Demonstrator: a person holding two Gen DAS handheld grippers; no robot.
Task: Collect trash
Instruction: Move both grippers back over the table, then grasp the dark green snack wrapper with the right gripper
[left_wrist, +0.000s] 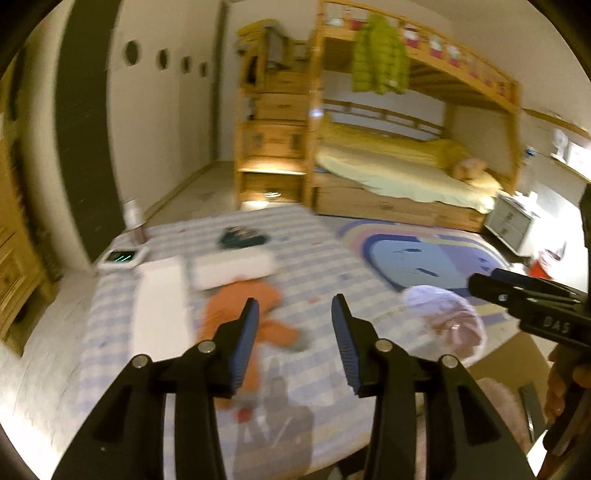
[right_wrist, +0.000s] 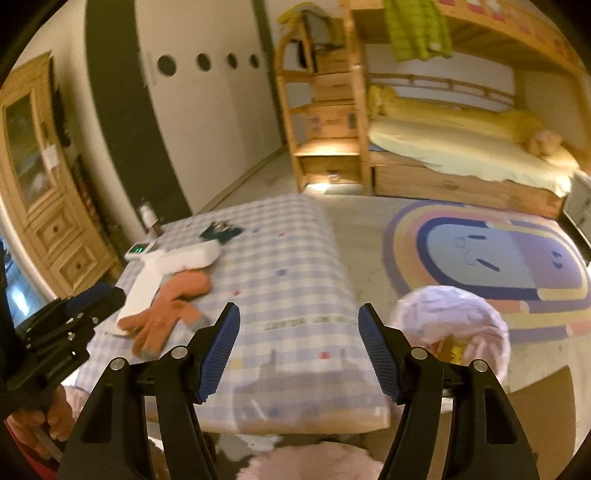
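While both views are blurred, the left tool (left_wrist: 293, 325) and right tool (right_wrist: 298, 332) hang released, jaws wide apart and gripping nothing, above a counter (right_wrist: 295, 258) with a blue checked cloth. On it lie an orange glove (right_wrist: 166, 306), a white packet (right_wrist: 188, 256) and a dark wrapper (right_wrist: 221, 230). A pink-lined trash bin (right_wrist: 461, 317) stands beside the counter's right edge.

A wooden bunk bed (left_wrist: 413, 122) with yellow bedding stands against the far wall, a green puffer jacket (left_wrist: 378, 59) hanging from its top rail. Stepped wooden drawers (left_wrist: 275, 133) stand at its left end. A rainbow rug (right_wrist: 491, 258) covers the floor; a pine cabinet (right_wrist: 40, 177) stands left.
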